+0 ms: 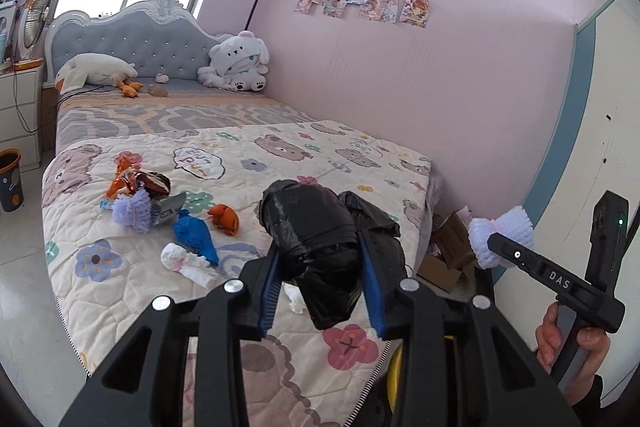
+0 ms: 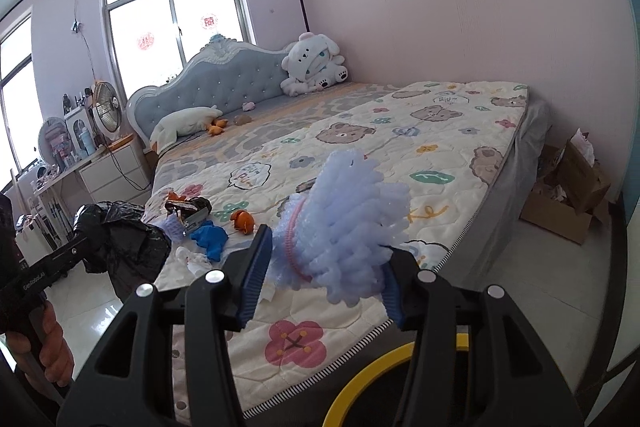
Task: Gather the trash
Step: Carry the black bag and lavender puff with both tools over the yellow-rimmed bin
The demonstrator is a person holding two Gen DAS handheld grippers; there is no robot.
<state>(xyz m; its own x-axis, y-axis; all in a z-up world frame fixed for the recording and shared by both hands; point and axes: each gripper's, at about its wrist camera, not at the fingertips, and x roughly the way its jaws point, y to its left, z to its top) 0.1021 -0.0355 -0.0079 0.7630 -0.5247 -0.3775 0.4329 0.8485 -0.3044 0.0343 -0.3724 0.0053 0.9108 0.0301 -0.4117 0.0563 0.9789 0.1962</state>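
1. My left gripper (image 1: 322, 267) is clenched on the bunched black trash bag (image 1: 320, 227), held off the foot of the bed (image 1: 248, 163).
2. My right gripper (image 2: 320, 275) grips a pale foam fruit net (image 2: 348, 219), also clear of the quilt. Jaws are easing apart slightly, but the net sits between the pads.
3. Step in hand, I judge: net into bag. The bag mouth isn't visible (it's crumpled shut), so I open it first.
4. Bring the net over the mouth, push it well inside, then release; foam is light and springs back out.
5. Remaining trash near the left edge: orange wrapper (image 1: 132, 179), second foam net (image 1: 132, 211), blue scrap (image 1: 196, 235), white tissue (image 1: 184, 261).
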